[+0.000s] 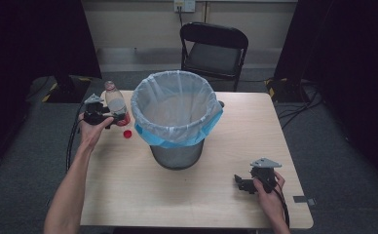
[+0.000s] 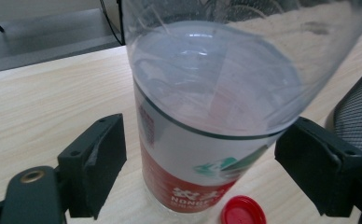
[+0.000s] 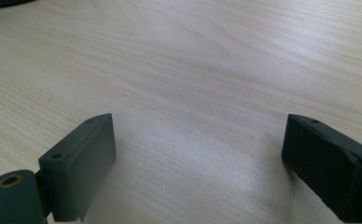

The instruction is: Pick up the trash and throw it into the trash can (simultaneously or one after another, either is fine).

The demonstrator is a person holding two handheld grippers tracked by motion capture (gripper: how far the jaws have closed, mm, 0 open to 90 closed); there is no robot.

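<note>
- The left gripper stands with its jaws apart on either side of the clear plastic bottle with a red and white label. In the left gripper view a gap shows between each black pad and the bottle wall, so nothing is clamped yet.
- The bottle stands upright at the left of the pale wood-grain surface, long axis vertical, straight ahead of that gripper and just beside the bin.
- The left hand is by far the nearer. The right gripper rests well apart near the front right corner, its jaws wide over bare surface.
- The bottle is thin, smooth and see-through, likely easy to dent.
- A small round red plastic cap lies flat near the bottle's foot.
- The grey mesh waste bin lined with a blue-edged translucent bag sits mid-surface, mouth open upward.
</note>
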